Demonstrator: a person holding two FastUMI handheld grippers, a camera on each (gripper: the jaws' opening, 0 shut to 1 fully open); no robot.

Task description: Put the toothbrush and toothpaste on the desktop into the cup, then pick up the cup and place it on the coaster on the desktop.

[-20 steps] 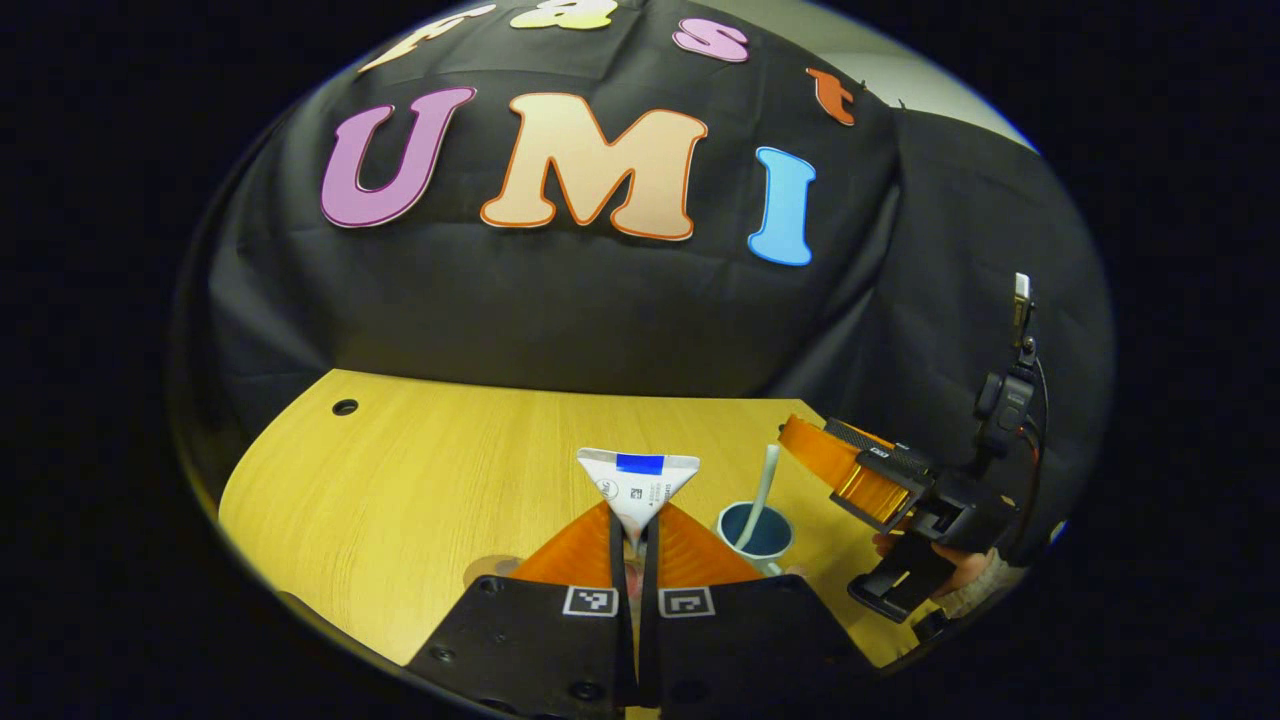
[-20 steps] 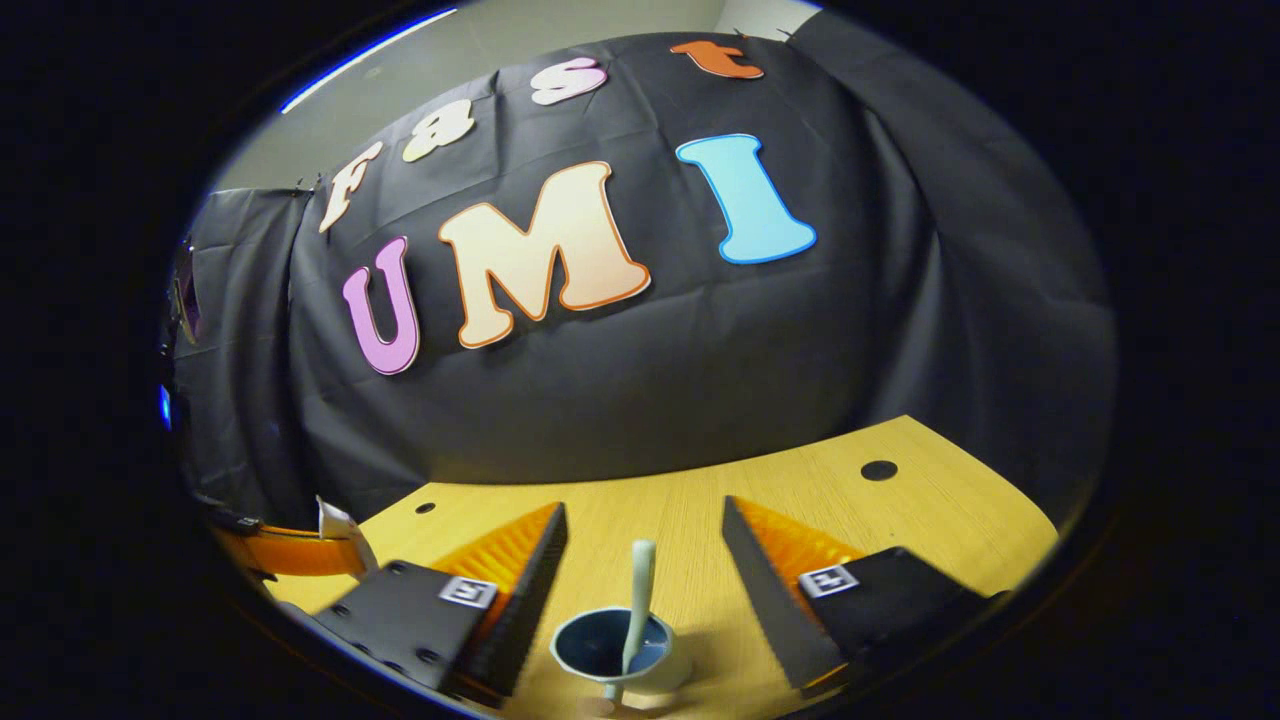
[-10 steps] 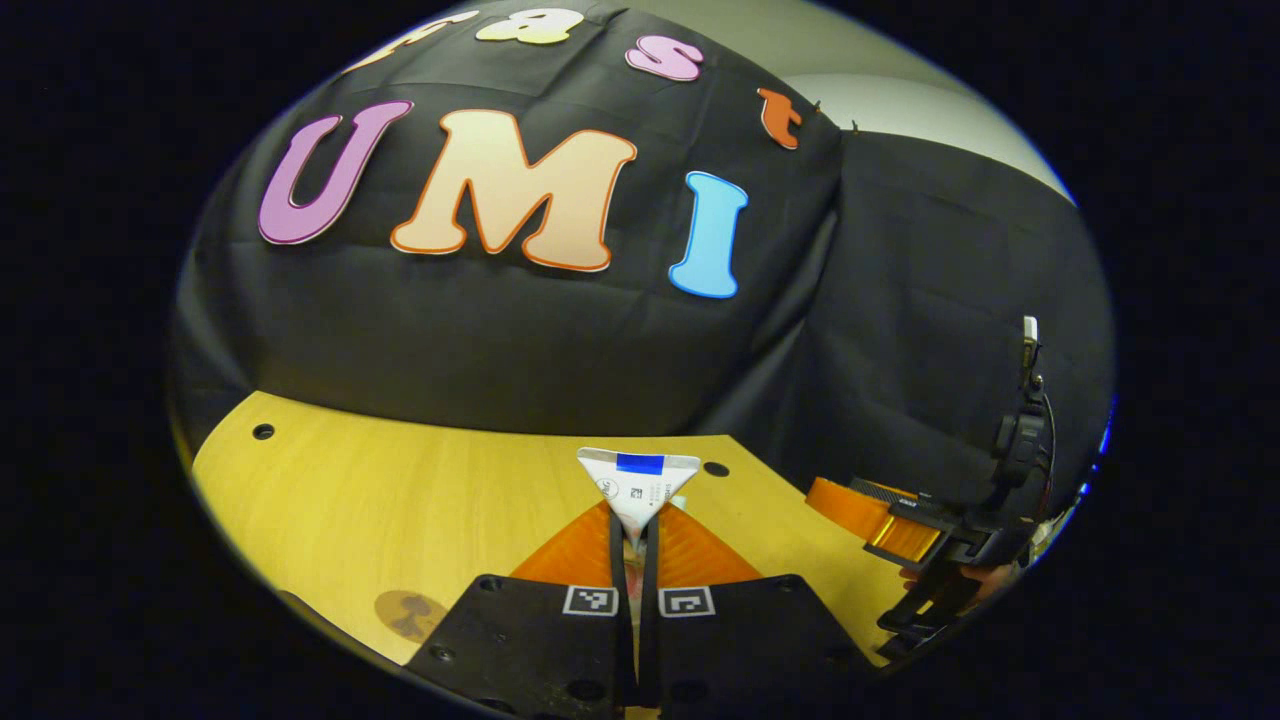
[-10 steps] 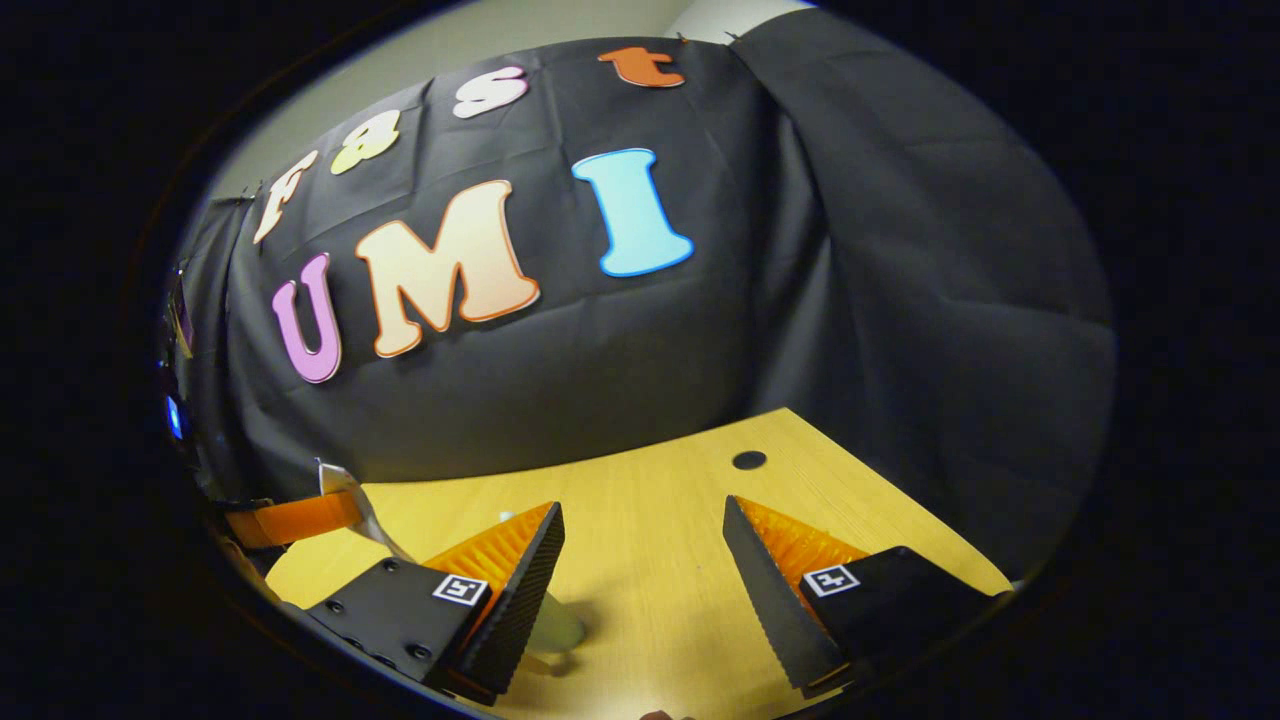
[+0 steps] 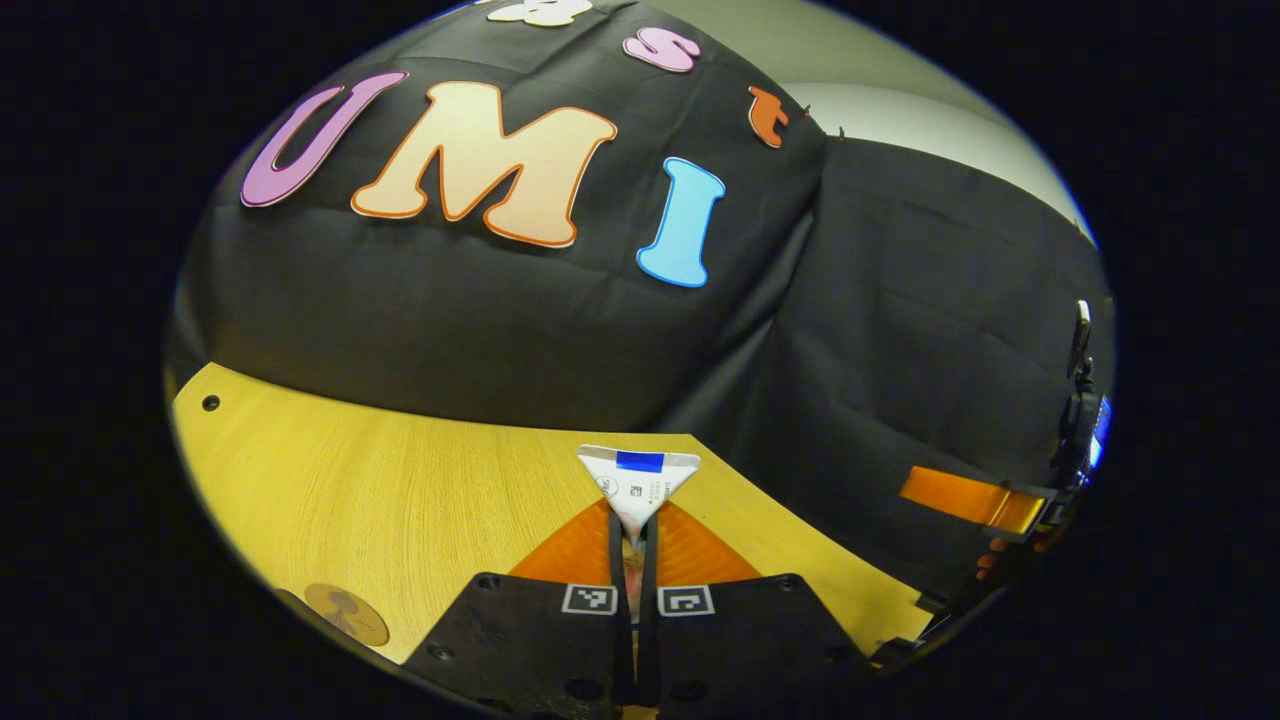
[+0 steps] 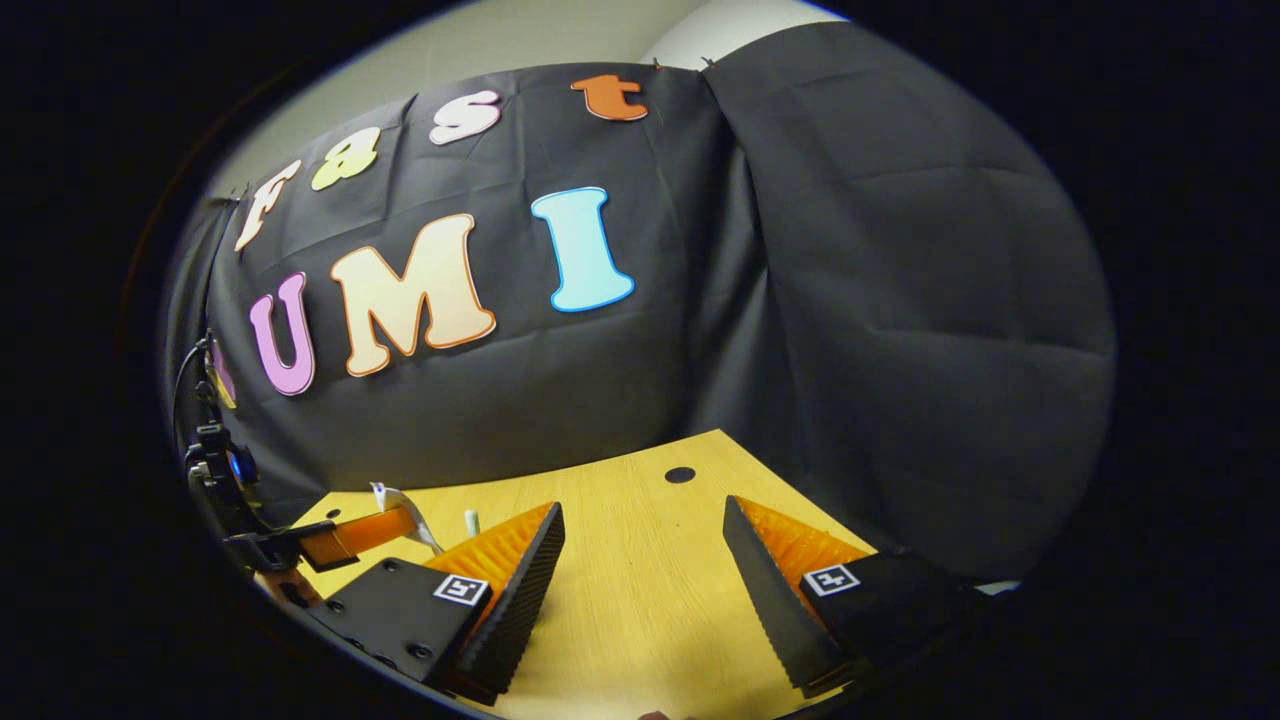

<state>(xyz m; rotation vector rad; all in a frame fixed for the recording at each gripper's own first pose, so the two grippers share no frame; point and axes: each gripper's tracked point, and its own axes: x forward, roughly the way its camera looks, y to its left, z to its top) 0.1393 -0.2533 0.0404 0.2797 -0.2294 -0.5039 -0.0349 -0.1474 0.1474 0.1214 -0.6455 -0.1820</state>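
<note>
- In the left gripper view, our left gripper point(image 5: 633, 545) is closed narrowly on the toothpaste point(image 5: 637, 484); both fingers press the tube, and its flat crimped end with a blue band sticks up and out past the fingertips.
- The toothpaste is held above the counter point(image 5: 400, 490), a pale wooden top that runs to the far black cloth wall.
- The coaster point(image 5: 346, 613), a round brownish disc with a dark figure on it, lies flat at the near left edge of the counter in the same view, well apart from the toothpaste.
- A small dark hole point(image 5: 210, 403) marks the counter's far left corner.
- At the far right of the left gripper view we see the right gripper point(image 5: 968, 500) side on, with part of the hand point(image 5: 1005, 553) that holds it below.
- In the right gripper view, our right gripper point(image 6: 643, 570) stands wide open, with bare counter between its fingers and nothing held.
- Just past its left finger a pale slim tip, the toothbrush point(image 6: 470, 521), pokes up; the finger hides what it stands in, so we cannot tell where the cup is.
- Farther left in that view the left gripper and the toothpaste's white end point(image 6: 405, 502) show, close to the toothbrush tip.
- Another dark hole point(image 6: 680, 474) sits in the counter near the far wall, right of centre.
</note>
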